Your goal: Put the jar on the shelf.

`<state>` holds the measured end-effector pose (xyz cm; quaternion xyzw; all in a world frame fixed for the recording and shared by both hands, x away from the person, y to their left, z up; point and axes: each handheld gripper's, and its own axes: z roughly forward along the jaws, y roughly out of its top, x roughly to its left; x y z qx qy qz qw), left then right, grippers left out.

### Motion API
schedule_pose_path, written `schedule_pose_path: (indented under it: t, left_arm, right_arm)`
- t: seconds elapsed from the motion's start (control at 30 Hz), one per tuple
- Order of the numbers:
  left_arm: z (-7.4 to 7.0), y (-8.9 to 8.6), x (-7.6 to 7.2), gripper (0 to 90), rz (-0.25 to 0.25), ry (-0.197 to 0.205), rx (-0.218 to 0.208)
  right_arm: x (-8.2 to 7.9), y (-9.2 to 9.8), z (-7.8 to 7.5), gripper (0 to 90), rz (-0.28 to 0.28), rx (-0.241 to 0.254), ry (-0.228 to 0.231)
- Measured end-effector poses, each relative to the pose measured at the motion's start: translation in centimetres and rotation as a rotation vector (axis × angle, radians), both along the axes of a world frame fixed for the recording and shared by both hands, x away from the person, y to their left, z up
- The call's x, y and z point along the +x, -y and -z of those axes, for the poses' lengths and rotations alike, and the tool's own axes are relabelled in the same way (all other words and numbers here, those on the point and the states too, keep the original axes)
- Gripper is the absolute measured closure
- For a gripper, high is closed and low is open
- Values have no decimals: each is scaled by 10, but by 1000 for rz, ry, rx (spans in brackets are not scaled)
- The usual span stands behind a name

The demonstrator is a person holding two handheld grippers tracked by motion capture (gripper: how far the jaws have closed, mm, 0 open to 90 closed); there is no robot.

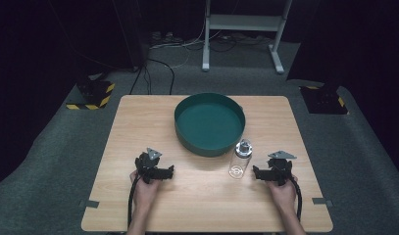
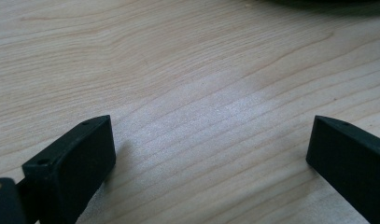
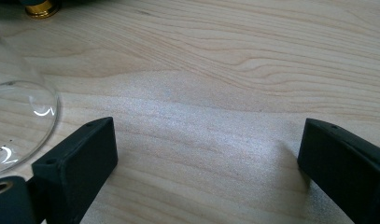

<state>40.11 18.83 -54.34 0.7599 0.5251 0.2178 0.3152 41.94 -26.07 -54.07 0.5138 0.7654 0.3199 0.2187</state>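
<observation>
- Clear glass bottle (image 1: pixel 240 159) is seen upright near the surface's (image 1: pixel 138 122) front right, just beside the green tub (image 1: pixel 209 122).
- Right claw (image 1: pixel 258 172) and left claw (image 1: pixel 168 171) are held apart, empty.
- Approach is judged underway; next, the right claw must be closed around the bottle.

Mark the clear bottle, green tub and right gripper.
clear bottle (image 1: pixel 240 161), high view, glass body.
green tub (image 1: pixel 186 138), high view, outer wall.
right gripper (image 1: pixel 256 173), high view, midway between its fingertips.

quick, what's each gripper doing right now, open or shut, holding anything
Left gripper: open, holding nothing, only table between the jaws.
Right gripper: open, holding nothing; the bottle sits just outside one jaw.
</observation>
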Motion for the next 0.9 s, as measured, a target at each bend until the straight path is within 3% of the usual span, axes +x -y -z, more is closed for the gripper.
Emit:
schedule_pose_path:
  t: [0.9]
  left_arm:
    - [0, 0, 0, 17, 1, -1, 2]
  right_arm:
    - [1, 0, 0, 10, 24, -7, -7]
